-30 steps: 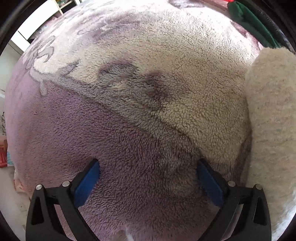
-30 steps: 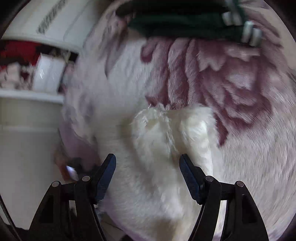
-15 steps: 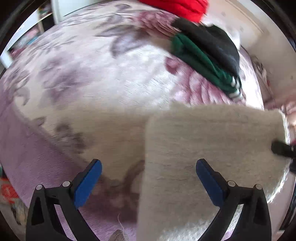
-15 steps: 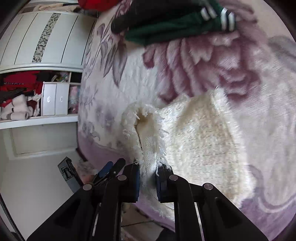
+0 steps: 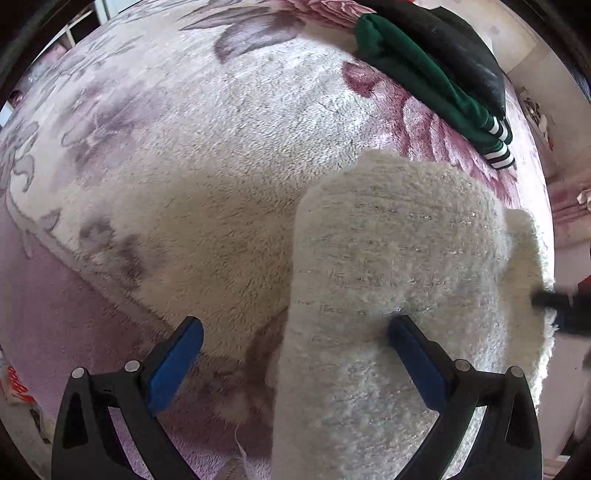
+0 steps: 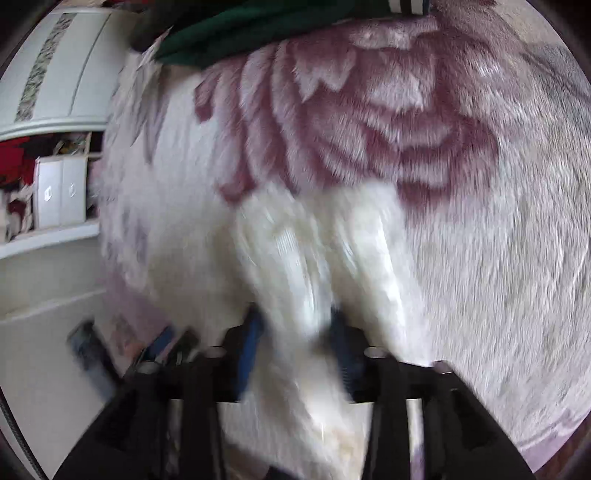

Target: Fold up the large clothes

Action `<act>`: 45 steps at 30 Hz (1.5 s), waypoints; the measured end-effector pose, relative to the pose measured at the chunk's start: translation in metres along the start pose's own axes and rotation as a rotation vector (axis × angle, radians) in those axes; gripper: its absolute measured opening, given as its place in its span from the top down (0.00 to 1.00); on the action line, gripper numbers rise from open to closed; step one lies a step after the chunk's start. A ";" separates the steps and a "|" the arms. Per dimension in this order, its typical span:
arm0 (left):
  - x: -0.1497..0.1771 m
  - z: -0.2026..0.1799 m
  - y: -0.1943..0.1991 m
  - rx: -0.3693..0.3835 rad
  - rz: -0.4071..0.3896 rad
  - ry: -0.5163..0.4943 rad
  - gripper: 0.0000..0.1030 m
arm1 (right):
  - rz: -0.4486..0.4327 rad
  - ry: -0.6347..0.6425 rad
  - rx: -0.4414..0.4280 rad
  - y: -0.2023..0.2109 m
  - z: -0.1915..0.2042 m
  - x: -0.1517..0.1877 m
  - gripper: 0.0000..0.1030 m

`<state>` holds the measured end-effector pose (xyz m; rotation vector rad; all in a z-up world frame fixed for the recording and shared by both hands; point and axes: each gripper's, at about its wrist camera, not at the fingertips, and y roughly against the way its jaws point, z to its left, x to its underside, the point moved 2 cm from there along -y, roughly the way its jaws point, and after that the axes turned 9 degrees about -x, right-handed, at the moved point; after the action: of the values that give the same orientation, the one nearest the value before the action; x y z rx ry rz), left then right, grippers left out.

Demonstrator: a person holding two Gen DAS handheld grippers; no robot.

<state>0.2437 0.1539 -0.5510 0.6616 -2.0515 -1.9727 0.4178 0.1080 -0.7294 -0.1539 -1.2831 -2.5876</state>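
A cream fluffy knit garment (image 5: 399, 266) lies folded on a floral fleece blanket (image 5: 221, 155). My left gripper (image 5: 295, 332) is open, its jaws wide apart; its right blue pad (image 5: 413, 354) rests on the garment's near edge, its left pad over the blanket. In the blurred right wrist view, my right gripper (image 6: 295, 332) stands partly apart with a bunch of the cream garment (image 6: 314, 258) between its blue pads (image 6: 249, 339). The right gripper's black tip (image 5: 554, 299) shows at the garment's right edge in the left wrist view.
A folded green garment with striped cuffs (image 5: 424, 74) and a black one (image 5: 443, 33) lie at the blanket's far side. A white wardrobe and shelves with boxes (image 6: 59, 192) stand to the left. The blanket's edge drops to the floor on the near side.
The right gripper was shut tight on the garment's edge half a second ago; its jaws now stand wider and it is moving. The left gripper has come closer over the garment.
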 end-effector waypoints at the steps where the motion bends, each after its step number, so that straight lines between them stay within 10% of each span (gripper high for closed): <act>1: 0.001 0.001 0.001 -0.002 0.000 -0.003 0.00 | 0.022 0.002 0.000 0.000 -0.003 0.013 0.41; 9: 0.005 -0.009 0.008 -0.044 -0.008 -0.045 0.00 | 0.037 -0.017 -0.008 -0.025 -0.028 0.061 0.42; 13: 0.010 -0.014 0.021 -0.042 -0.005 -0.072 0.00 | -0.020 -0.031 -0.036 -0.026 -0.030 0.066 0.84; 22: 0.037 -0.035 0.023 -0.018 0.019 -0.138 0.00 | -0.187 -0.048 0.027 0.041 -0.012 0.098 0.88; 27: 0.044 -0.046 0.015 -0.033 0.035 -0.175 0.00 | -0.097 -0.084 0.109 0.012 -0.045 0.092 0.87; 34: 0.049 -0.044 0.007 -0.021 0.049 -0.184 0.00 | 0.042 -0.096 0.027 -0.007 -0.051 0.117 0.46; 36: 0.048 -0.045 0.008 -0.023 0.052 -0.186 0.00 | 0.015 -0.119 0.000 -0.016 -0.058 0.128 0.84; 37: 0.048 -0.045 0.010 -0.018 0.054 -0.187 0.00 | -0.011 -0.143 -0.003 -0.011 -0.059 0.133 0.89; 40: 0.047 -0.044 0.017 0.002 0.041 -0.189 0.00 | -0.119 -0.109 0.080 0.013 -0.050 0.144 0.89; 45: 0.046 -0.042 0.009 -0.027 0.050 -0.200 0.00 | -0.002 -0.153 0.033 -0.007 -0.060 0.126 0.85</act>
<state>0.2211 0.0958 -0.5455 0.4179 -2.1249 -2.1089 0.2955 0.0420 -0.7456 -0.3502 -1.3764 -2.5981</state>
